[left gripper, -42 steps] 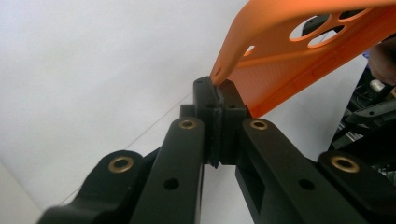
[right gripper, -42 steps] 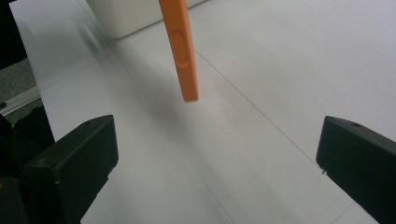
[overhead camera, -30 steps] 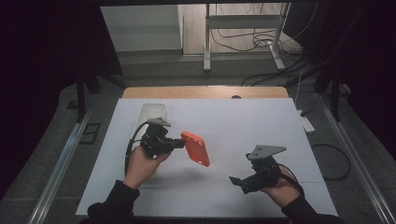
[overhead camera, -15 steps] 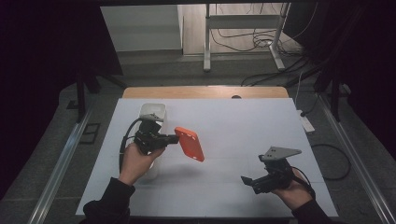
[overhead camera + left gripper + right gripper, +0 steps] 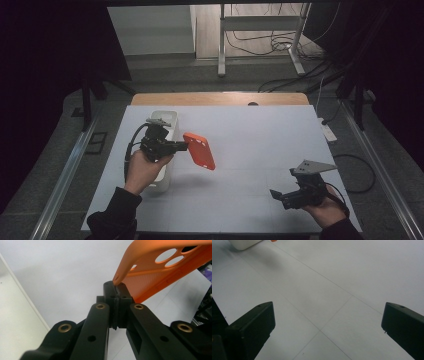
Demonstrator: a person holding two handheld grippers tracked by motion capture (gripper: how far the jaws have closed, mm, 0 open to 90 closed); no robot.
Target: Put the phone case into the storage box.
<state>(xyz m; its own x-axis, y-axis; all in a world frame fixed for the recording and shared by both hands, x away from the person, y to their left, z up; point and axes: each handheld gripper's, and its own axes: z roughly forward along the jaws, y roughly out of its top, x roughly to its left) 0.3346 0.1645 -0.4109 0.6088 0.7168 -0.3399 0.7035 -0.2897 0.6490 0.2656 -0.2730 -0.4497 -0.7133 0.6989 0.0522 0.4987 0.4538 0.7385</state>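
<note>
1. At nine o'clock on the tabletop (image 5: 260,150), my left gripper (image 5: 181,146) has its jaws pinching one edge of the orange phone case (image 5: 199,150); the case hangs clear of the surface, just beside the white bin (image 5: 165,118).
2. At five o'clock, my right gripper (image 5: 276,194) rests with its jaws spread, holding nothing.
3. Likely step: carrying the case. The pinch takes only a thin rim, so I should keep the wrist steady and lower before letting go.

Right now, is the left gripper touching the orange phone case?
Touching: in the left gripper view, the left gripper is shut on an edge of the orange phone case.
</note>
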